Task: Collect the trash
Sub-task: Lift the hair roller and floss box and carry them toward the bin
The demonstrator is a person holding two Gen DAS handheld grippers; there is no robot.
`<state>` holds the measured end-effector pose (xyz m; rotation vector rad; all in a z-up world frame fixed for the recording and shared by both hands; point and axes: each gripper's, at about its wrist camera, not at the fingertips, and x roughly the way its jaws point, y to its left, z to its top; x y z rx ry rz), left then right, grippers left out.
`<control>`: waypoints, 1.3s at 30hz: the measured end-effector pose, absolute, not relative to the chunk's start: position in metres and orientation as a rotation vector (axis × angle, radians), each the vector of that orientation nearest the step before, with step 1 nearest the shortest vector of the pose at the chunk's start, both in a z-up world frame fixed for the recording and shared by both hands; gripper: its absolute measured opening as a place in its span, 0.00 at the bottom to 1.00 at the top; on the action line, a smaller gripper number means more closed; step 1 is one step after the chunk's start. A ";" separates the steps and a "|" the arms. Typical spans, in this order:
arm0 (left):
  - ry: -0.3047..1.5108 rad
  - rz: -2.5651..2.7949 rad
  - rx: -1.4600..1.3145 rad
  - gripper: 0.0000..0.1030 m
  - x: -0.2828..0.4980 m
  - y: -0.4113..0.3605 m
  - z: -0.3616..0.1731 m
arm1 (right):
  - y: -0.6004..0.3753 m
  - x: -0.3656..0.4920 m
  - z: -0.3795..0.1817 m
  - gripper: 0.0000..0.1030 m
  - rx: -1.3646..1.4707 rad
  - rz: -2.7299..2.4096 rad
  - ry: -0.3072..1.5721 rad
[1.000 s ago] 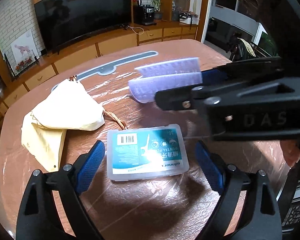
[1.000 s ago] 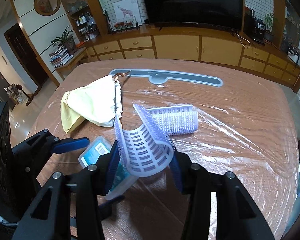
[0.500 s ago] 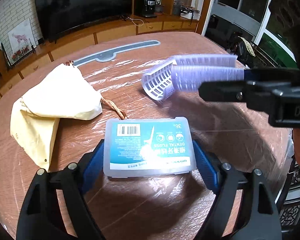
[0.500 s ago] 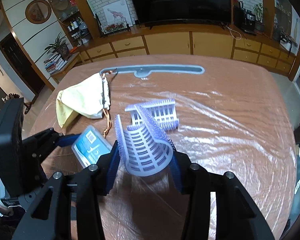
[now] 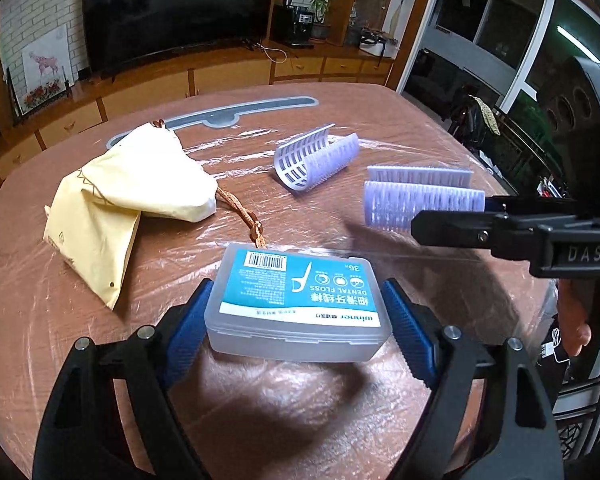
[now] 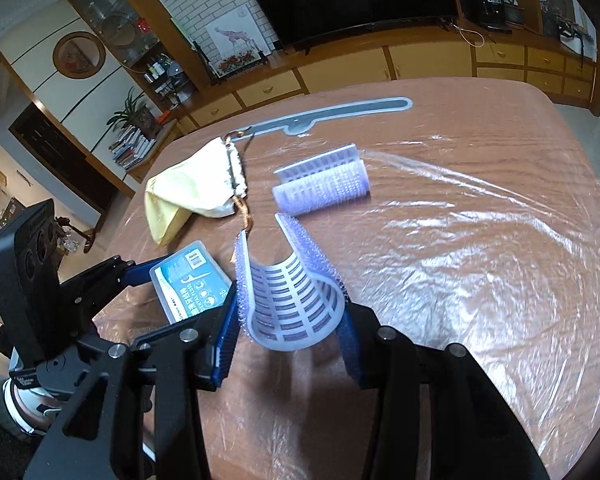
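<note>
My left claw (image 5: 296, 320) has just been closing and now brackets the floss box (image 5: 298, 300) on the tabletop (image 5: 380, 420), pads beside its ends though I can't tell if they press yet; next I'd squeeze and lift. My right claw (image 6: 288, 320) is clamped on a purple curler (image 6: 292, 296), held above the tabletop. The label reads "DENTAL FLOSS", "winner", "36".
</note>
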<state>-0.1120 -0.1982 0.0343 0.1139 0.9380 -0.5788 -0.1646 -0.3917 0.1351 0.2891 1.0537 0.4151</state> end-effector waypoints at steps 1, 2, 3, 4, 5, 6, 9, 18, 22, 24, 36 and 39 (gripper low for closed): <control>0.936 -0.581 0.112 0.82 -0.114 -0.197 0.035 | -0.391 -0.168 0.136 0.42 0.290 0.417 1.053; 0.933 -0.583 0.108 0.82 -0.115 -0.196 0.036 | -0.391 -0.171 0.137 0.42 0.293 0.418 1.051; 0.931 -0.584 0.104 0.82 -0.117 -0.194 0.037 | -0.392 -0.174 0.137 0.42 0.297 0.420 1.049; 0.928 -0.585 0.101 0.82 -0.117 -0.193 0.039 | -0.392 -0.176 0.138 0.42 0.301 0.423 1.046; 0.926 -0.585 0.100 0.82 -0.118 -0.192 0.039 | -0.392 -0.178 0.140 0.42 0.302 0.425 1.044; 0.926 -0.585 0.097 0.82 -0.120 -0.190 0.040 | -0.392 -0.181 0.141 0.42 0.302 0.428 1.043; 0.923 -0.585 0.093 0.82 -0.124 -0.188 0.041 | -0.391 -0.188 0.143 0.42 0.310 0.437 1.038; 0.907 -0.595 0.076 0.82 -0.144 -0.176 0.047 | -0.390 -0.209 0.149 0.42 0.323 0.454 1.030; 0.901 -0.594 0.076 0.82 -0.152 -0.172 0.049 | -0.389 -0.219 0.150 0.42 0.322 0.459 1.031; 0.900 -0.594 0.074 0.82 -0.157 -0.170 0.050 | -0.387 -0.224 0.150 0.42 0.317 0.460 1.032; 0.891 -0.612 0.068 0.82 -0.186 -0.158 0.057 | -0.379 -0.254 0.154 0.42 0.321 0.478 1.030; 0.889 -0.617 0.068 0.82 -0.193 -0.155 0.060 | -0.377 -0.261 0.157 0.42 0.321 0.481 1.028</control>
